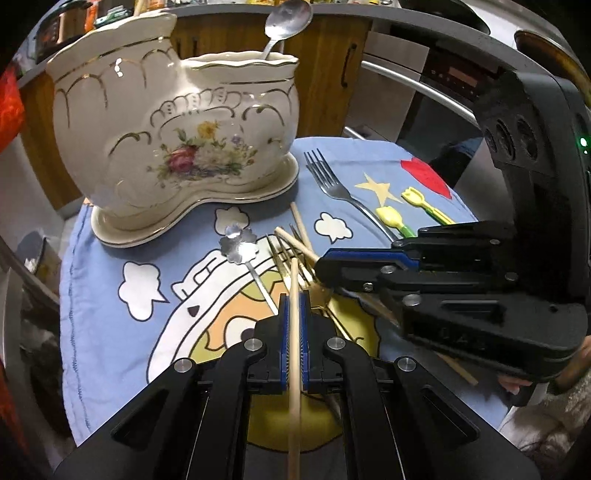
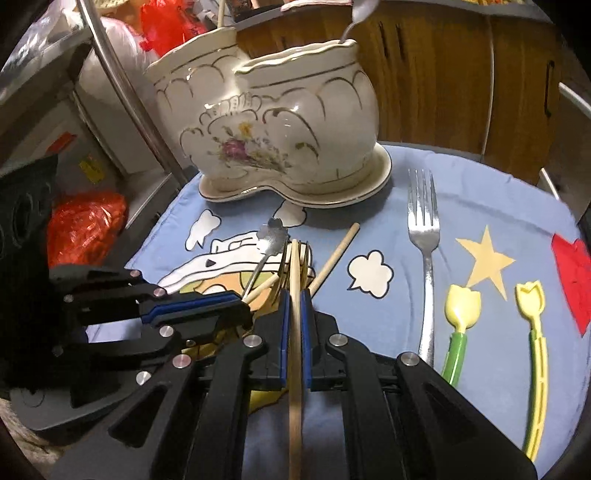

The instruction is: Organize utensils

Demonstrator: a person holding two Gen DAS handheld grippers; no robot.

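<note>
Here, chopstick (image 1: 294, 295) clamped between left hand-held gripper (image 1: 294, 300) pads

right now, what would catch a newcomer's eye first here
The big floral ceramic holder at the back of the blue cartoon cloth, a spoon sticking out of it. Up front, each gripper, left and right, is shut on a wooden chopstick over a pile of utensils.

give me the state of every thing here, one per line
left tongs: shut on a wooden chopstick
right tongs: shut on another wooden chopstick
ceramic utensil holder: upright on its saucer, a spoon standing in it
silver fork: lying flat on the cloth
flower-head spoon: lying on the cloth
two yellow tulip picks: lying flat, apart
</note>
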